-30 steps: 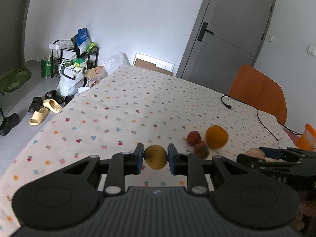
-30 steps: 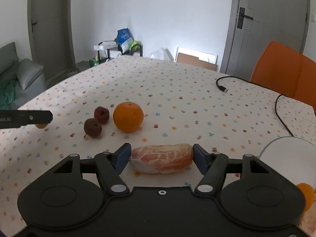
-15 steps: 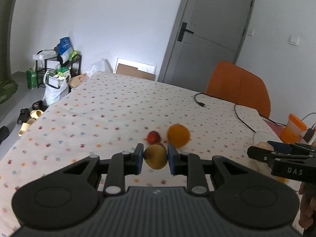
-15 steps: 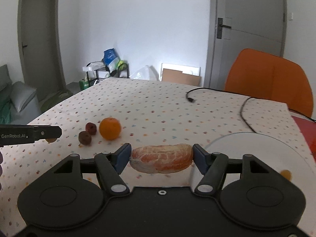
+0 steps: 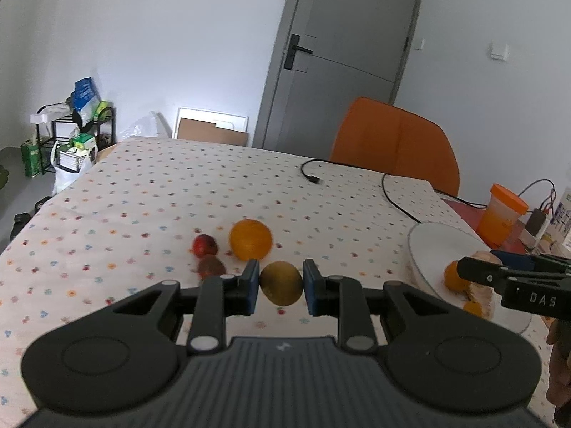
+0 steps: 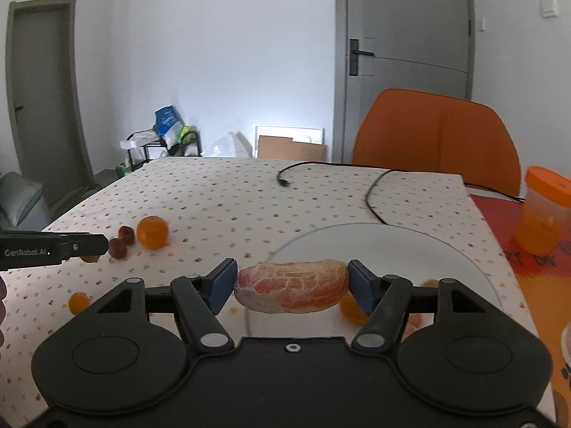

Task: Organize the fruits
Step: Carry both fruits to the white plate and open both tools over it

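Left wrist view shows the big table point(image 5: 150, 192) with a dotted cloth. A white plate point(image 5: 428, 246) sits on it at the right. An orange point(image 5: 250, 239) and two small red fruits point(image 5: 205, 245) lie near the middle. The left gripper point(image 5: 281, 282) has its blue fingers point(image 5: 252, 285) close together, squeezing a small yellow-green fruit point(image 5: 281, 283) above the cloth. In the right wrist view, the right gripper point(image 6: 292, 289) has its fingers point(image 6: 222, 285) about half open, holding a peeled grapefruit piece point(image 6: 292, 289) by its two ends, above the near edge of the plate point(image 6: 392, 246). A small orange fruit point(image 6: 351, 308) lies on the plate.
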Tool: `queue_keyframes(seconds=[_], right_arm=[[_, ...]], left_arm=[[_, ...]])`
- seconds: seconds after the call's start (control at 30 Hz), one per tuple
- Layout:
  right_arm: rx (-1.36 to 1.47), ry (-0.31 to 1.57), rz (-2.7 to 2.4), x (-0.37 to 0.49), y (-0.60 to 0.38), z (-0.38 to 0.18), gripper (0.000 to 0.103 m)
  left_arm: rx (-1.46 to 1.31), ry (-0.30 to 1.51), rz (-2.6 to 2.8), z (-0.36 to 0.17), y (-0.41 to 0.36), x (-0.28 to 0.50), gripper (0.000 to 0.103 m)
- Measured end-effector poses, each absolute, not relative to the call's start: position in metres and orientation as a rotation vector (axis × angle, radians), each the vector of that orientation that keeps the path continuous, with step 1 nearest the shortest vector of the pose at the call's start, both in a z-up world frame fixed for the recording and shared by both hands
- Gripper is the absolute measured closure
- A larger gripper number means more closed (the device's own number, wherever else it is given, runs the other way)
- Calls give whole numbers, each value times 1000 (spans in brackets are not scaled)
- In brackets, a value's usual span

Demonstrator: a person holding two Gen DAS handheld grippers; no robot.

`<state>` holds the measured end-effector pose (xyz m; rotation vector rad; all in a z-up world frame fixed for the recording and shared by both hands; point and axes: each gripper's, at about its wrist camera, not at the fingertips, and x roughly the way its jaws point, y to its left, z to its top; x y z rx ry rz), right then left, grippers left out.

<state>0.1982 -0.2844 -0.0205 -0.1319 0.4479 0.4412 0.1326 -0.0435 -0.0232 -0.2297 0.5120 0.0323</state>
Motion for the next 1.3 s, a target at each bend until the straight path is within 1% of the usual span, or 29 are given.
queue_keyframes(seconds=[0.87,1.3], right_arm=[[-32,430,298,205,-372,-27,38],[17,431,297,206,-391,-35,38]], left_arm=[[-128,518,-107,-18,-117,166,79],[-96,530,-175,-18,-160,185,78]])
